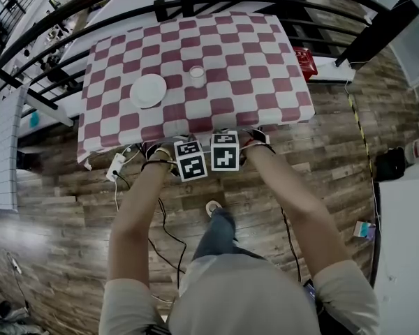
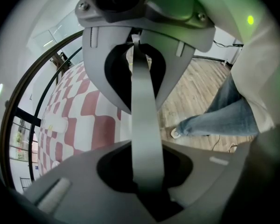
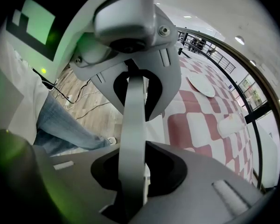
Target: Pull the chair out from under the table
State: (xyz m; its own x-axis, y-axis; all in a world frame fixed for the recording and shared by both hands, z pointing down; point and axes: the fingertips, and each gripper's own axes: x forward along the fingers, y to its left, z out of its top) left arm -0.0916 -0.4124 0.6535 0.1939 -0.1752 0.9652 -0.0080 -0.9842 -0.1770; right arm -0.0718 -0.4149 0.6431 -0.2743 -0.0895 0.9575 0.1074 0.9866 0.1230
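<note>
The right gripper point(image 3: 134, 134) has its grey plastic jaws closed on the chair's pale grey flat strip point(image 3: 134, 101), just left of the table draped in a red-and-white checked cloth point(image 3: 196, 125). On that table lie a round white plate point(image 3: 201, 85) and a white cup point(image 3: 231, 124). Left of the table, a blue-jeaned leg point(image 3: 60, 125) and a pale shoe point(image 3: 112, 140) stand on the brown wooden plank floor point(image 3: 91, 106). A black metal railing point(image 3: 245, 69) curves round the table's far side.

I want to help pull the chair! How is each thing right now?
Chair, held by its grey rail, rest hidden under table.
Left gripper, shut on chair.
Right gripper, shut on chair.
Plate, empty, flat on table.
Cup, upright.
</note>
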